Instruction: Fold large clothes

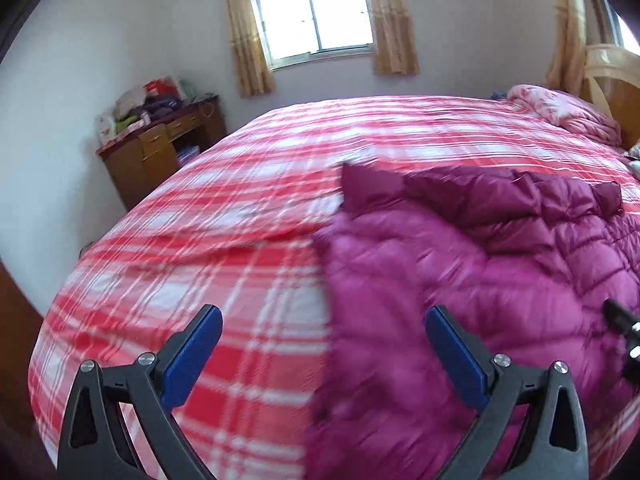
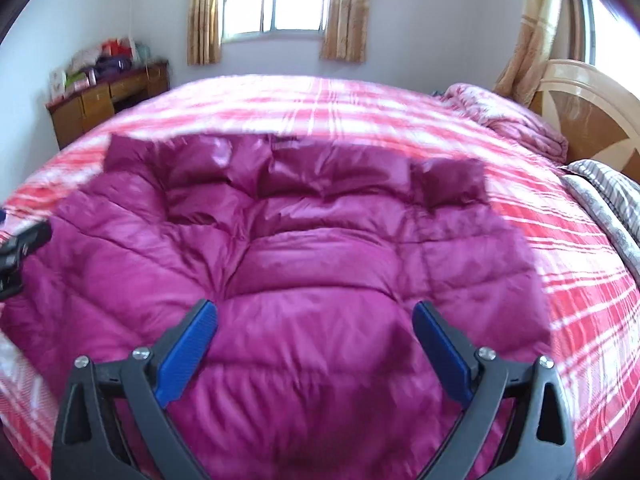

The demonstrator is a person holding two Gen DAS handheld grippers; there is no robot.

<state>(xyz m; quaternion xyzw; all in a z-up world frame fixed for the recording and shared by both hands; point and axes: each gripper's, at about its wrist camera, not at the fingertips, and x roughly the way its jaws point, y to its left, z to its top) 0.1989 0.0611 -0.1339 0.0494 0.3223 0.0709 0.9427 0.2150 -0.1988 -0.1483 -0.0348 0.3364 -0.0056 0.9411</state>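
A magenta quilted down jacket [image 2: 288, 264] lies spread flat on the bed, its darker collar end toward the far side. It also shows in the left wrist view [image 1: 460, 280], filling the right half. My left gripper [image 1: 323, 320] is open and empty, held above the jacket's left edge where it meets the bedcover. My right gripper [image 2: 315, 314] is open and empty, held above the middle of the jacket's near part. Part of the right gripper shows at the right edge of the left wrist view [image 1: 624, 328], and part of the left gripper at the left edge of the right wrist view [image 2: 20, 248].
The bed has a red and white plaid cover [image 1: 208, 216]. A pink folded quilt [image 2: 512, 120] and a striped pillow [image 2: 608, 200] lie by the wooden headboard [image 2: 592, 112] at the right. A cluttered wooden desk [image 1: 160, 148] stands by the far left wall, under a curtained window [image 1: 312, 12].
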